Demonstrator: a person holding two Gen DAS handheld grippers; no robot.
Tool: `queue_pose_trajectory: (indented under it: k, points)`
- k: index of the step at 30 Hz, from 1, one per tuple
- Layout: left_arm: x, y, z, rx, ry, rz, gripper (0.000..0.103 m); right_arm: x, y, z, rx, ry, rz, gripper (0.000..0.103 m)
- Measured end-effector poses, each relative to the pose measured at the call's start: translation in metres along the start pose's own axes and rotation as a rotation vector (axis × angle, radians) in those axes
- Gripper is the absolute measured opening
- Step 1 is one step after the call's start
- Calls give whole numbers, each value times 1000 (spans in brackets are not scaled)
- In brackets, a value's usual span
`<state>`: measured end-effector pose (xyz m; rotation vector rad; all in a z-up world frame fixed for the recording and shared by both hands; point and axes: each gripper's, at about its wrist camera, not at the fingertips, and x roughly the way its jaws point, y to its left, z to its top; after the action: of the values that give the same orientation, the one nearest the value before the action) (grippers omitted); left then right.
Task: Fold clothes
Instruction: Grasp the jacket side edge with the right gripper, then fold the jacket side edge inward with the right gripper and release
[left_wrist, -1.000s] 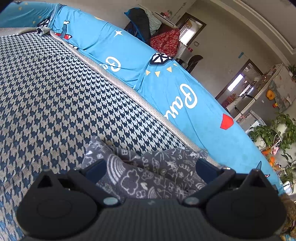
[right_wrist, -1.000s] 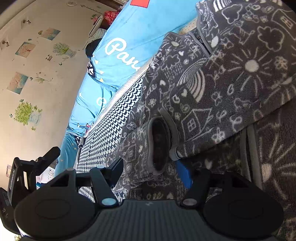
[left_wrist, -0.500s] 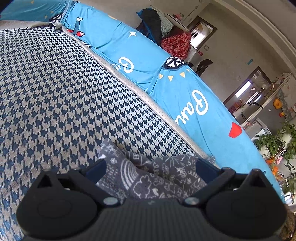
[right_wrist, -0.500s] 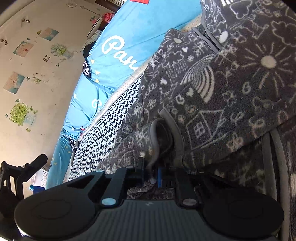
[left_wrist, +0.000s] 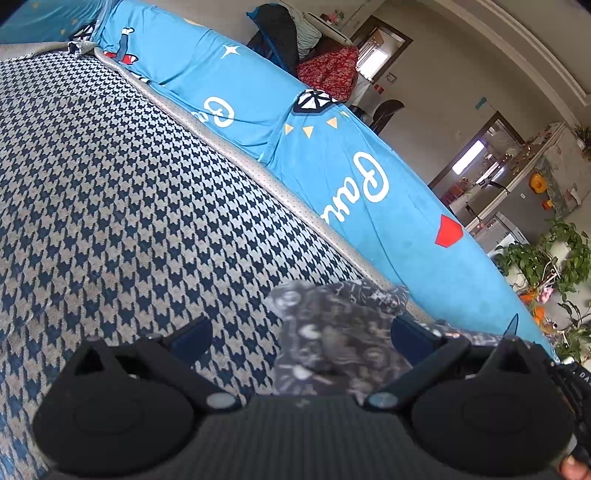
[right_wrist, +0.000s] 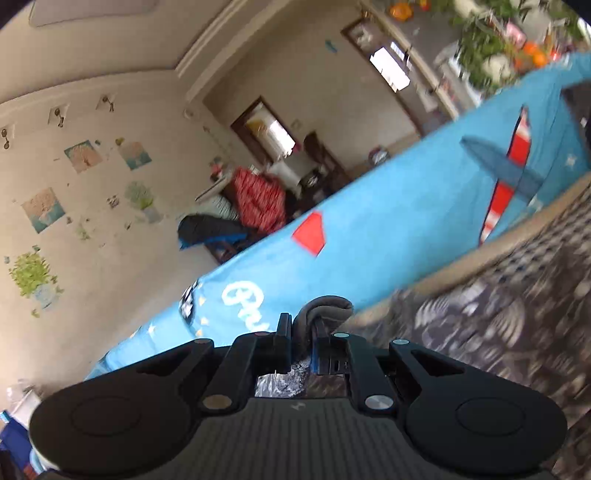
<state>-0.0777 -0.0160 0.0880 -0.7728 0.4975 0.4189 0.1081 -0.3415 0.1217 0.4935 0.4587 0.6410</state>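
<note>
The right gripper (right_wrist: 301, 334) has just been closing and now pinches the grey cuff (right_wrist: 325, 308) of the doodle-print fleece garment (right_wrist: 491, 325), which trails blurred toward 3 o'clock. Behind it, from 8 to 2 o'clock, runs the blue printed sofa cover (right_wrist: 388, 229). The left gripper (left_wrist: 301, 332) has its fingers wide apart, pads clear of the cloth; a bunch of the garment (left_wrist: 332, 332) lies between them on the houndstooth seat cover (left_wrist: 129, 203), the blue cover (left_wrist: 332, 166) at 1 o'clock.

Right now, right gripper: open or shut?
Shut. The right gripper has its jaws nearly together, pinching a grey cuff of the patterned garment between them.
</note>
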Motion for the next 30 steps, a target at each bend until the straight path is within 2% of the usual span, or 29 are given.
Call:
queue_pose_trajectory:
  k: [2,6,8,13,15,18,20,23,27,30]
  points:
    - [4,-7,-6,22,17,-4,103,-13,-14,14,7,-61,-78,11]
    - [13,-20,-17,72,48,10,103,-17,-32,15,-54,-26,-292,11]
    - [18,-25,-21,104,65,35,103,-14,-42,8,-81,28,-382,11]
    - [32,-29,-31,157,117,99,103,-17,-53,1,-155,95,-406,11]
    - [38,-27,-33,148,139,111,103,-16,-58,-3,-190,145,-457,12]
    - [43,-25,-36,141,154,129,103,-21,-70,2,-157,146,-508,22]
    - [46,-24,-37,145,158,140,103,-28,-74,6,-148,113,-511,27]
    - [54,-22,-41,137,179,177,103,-36,-73,12,-144,74,-443,27]
    - [68,-17,-46,123,216,209,103,-30,-62,10,-150,118,-300,27]
    - [73,-21,-50,176,216,231,103,-23,-48,2,-198,154,-227,27]
